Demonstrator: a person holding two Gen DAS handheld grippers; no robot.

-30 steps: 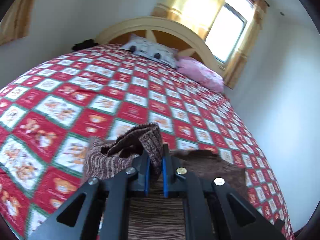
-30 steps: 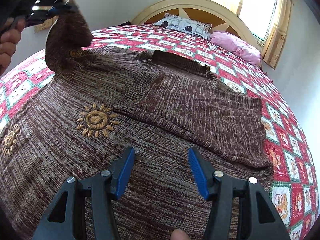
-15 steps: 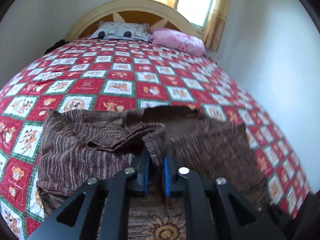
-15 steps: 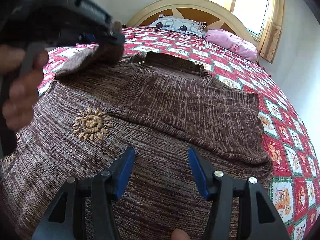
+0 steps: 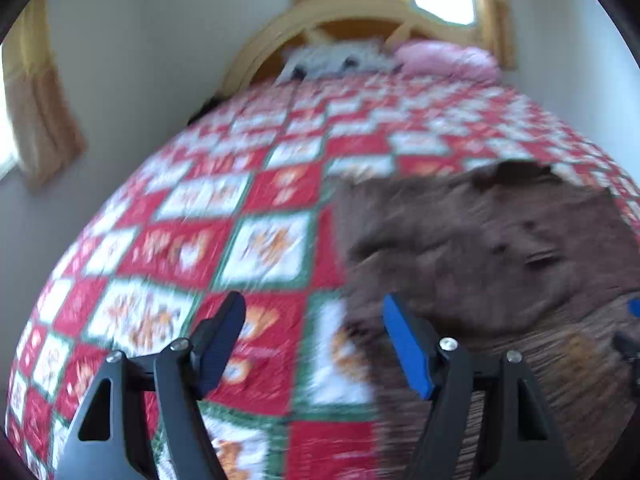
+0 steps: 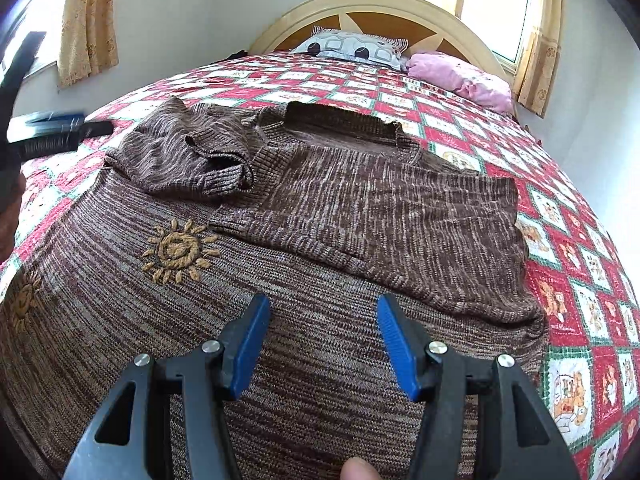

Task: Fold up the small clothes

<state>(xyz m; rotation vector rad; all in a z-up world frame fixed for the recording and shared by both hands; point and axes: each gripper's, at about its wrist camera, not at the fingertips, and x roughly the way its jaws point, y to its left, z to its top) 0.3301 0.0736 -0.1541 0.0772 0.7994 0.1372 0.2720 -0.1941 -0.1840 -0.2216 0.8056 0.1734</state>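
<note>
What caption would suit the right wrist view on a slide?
Open right gripper hovers over a brown knit sweater, both sleeves folded in, on a red patchwork quilt.

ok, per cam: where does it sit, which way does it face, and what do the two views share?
Left wrist: sits on the left gripper, angled down over the sweater's left edge and the quilt, facing the headboard; blurred. Its two fingers show, open; the jaws have just been opening, nothing between them.
Right wrist: sits on the right gripper, angled down over the sweater, facing the headboard. Its open fingers and a fingertip show; the left gripper is at far left.
Shared: sweater, quilt, headboard, pillows.
</note>
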